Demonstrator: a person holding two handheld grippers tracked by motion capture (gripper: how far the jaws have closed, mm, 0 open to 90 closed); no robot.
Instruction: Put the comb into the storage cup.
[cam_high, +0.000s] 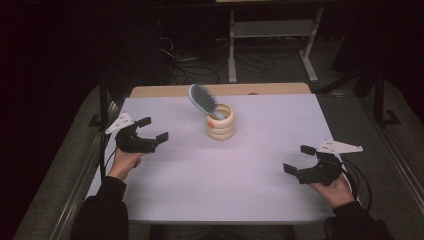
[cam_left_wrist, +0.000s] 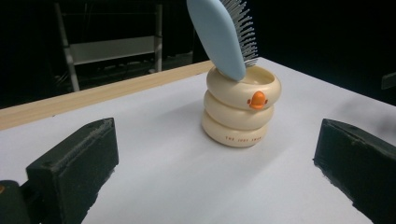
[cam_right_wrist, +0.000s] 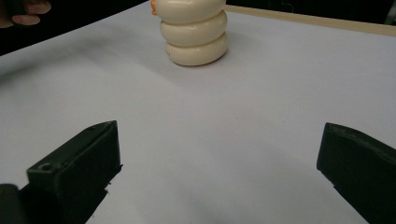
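Evidently the approach step; the hairbrush (cam_high: 202, 98) stands in the ringed cup (cam_high: 221, 123), ahead of the released left hand-held gripper (cam_high: 152, 129); the right hand-held gripper (cam_high: 299, 159), likewise spread, waits farther off; next, reach and clamp the brush head.

Pale-blue hairbrush (cam_high: 203, 99), head-up and tilted, in cream ringed holder (cam_high: 221, 124) with orange beak, mid-table toward the far edge

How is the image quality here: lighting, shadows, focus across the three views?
High view: white table evenly lit, surroundings nearly black, picture soft and grainy. Left gripper view: holder and hairbrush fairly sharp, soft shadow to the holder's left, near jaws slightly blurred, background dark. Right gripper view: holder cropped at the top edge, faint shadow on the table, no glare.
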